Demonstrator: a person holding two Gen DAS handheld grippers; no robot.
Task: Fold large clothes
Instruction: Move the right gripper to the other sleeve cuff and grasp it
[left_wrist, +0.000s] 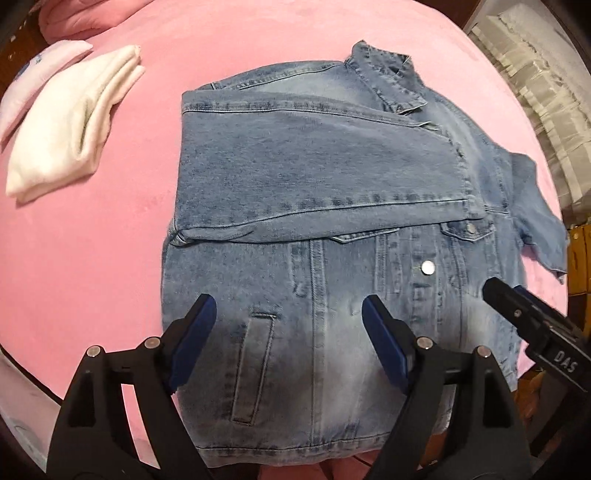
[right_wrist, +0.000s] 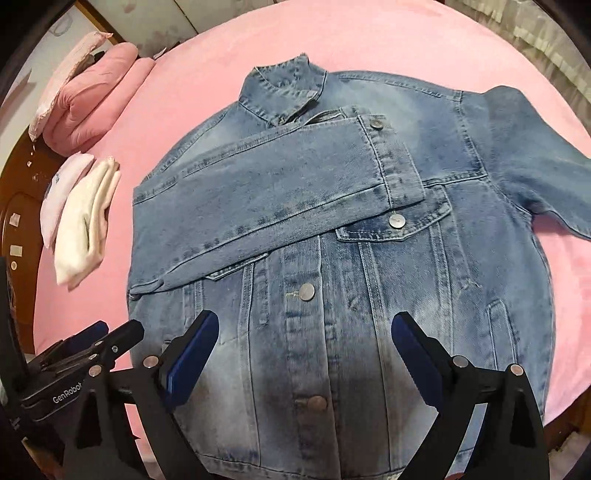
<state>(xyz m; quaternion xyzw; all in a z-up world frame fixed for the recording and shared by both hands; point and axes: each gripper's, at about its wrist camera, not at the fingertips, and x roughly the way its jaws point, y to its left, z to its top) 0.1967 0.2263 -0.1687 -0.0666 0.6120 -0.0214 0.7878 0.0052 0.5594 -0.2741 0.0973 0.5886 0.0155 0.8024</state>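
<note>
A blue denim jacket (left_wrist: 332, 206) lies front up and buttoned on the pink bed; it fills the right wrist view (right_wrist: 351, 258). Its left sleeve (right_wrist: 280, 184) is folded across the chest, cuff toward the right. The other sleeve (right_wrist: 535, 155) lies spread out to the right. My left gripper (left_wrist: 288, 310) is open and empty above the jacket's lower left part, near the slit pocket (left_wrist: 255, 362). My right gripper (right_wrist: 304, 328) is open and empty above the button placket near the hem. Each gripper shows in the other's view, the right one (left_wrist: 524, 317) and the left one (right_wrist: 110, 339).
A folded white garment (left_wrist: 74, 125) and a pale pink one (left_wrist: 40, 74) lie on the bed (left_wrist: 92, 258) to the left. A pink pillow or duvet (right_wrist: 99, 92) sits at the bed's head, by a wooden headboard (right_wrist: 18, 206). Pale curtains (left_wrist: 535, 92) hang beyond the right edge.
</note>
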